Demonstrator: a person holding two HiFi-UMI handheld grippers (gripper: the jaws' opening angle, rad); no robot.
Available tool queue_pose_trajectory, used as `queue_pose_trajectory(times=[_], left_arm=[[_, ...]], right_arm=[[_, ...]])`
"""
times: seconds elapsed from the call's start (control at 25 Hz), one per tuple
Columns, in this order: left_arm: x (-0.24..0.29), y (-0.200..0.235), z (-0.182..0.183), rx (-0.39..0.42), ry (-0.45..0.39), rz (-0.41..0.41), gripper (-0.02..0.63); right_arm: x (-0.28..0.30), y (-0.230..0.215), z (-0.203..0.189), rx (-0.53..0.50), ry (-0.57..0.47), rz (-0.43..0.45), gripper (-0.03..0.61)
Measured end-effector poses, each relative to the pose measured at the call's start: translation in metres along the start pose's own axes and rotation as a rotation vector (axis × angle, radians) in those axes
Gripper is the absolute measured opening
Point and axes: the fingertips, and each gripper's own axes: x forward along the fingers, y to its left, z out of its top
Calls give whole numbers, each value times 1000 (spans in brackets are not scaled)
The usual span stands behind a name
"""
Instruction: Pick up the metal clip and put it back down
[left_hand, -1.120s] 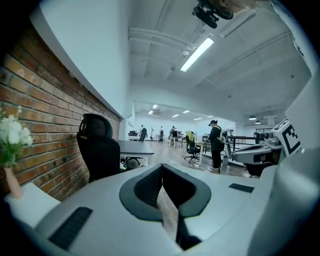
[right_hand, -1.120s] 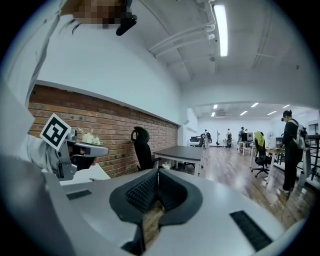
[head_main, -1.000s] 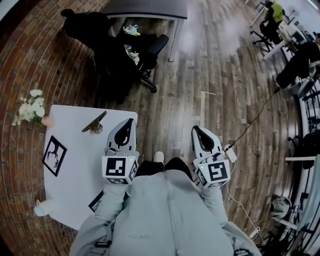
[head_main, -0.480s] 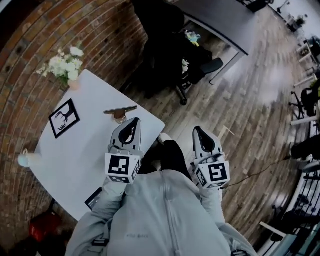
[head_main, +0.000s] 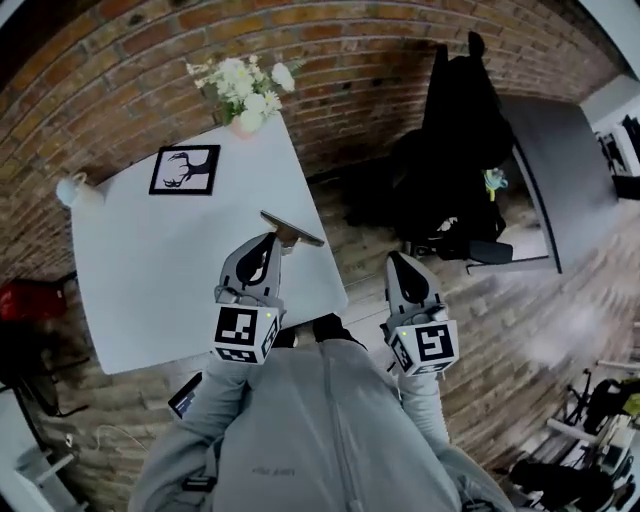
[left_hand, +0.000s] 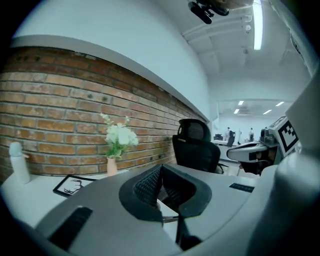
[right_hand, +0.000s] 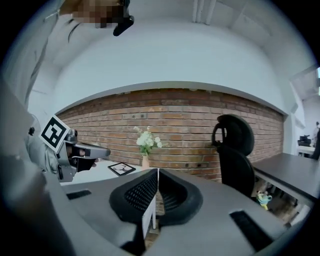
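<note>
Two claws: your left claw (head_main: 264, 243) and right claw (head_main: 394, 260) are both pinched together, with nothing between the pads.
Metal clip (head_main: 292, 229): it lies on the white worktop (head_main: 150, 270), at the worktop's right edge.
Left claw: you hold it over the worktop's right edge, its tips just short of the clip.
Right claw: you hold it off the worktop, past its right edge, above the wooden floor (head_main: 500, 330).
Flowers (head_main: 245, 85): at the worktop's far corner.
Deer picture (head_main: 185, 170): flat on the worktop's far side.
</note>
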Motion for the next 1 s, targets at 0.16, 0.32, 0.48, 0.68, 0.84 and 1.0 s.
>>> queue_pose_trajectory(times=[0.16,0.32,0.48,0.68,0.84,1.0], left_arm=[[-9,20,2,-22,-5,173,26],[-17,32,1,-47,-9,310,26],[-22,33,0,-65,-13,403,26],[-36,38,-5,-93,-13,492,26],[-50,42,-8,-108,-17,529,26],[-62,46,-9,-119,-28,552,26]], right_arm=[[38,-1,7,-28,-10,165,25],[66,2,14,-51,-27,298,25],[85,5,17,-73,-31,403,25],[102,19,18,-99,-22,502,25],[104,34,24,-117,-31,547,25],[104,46,26,-128,-34,567,25]])
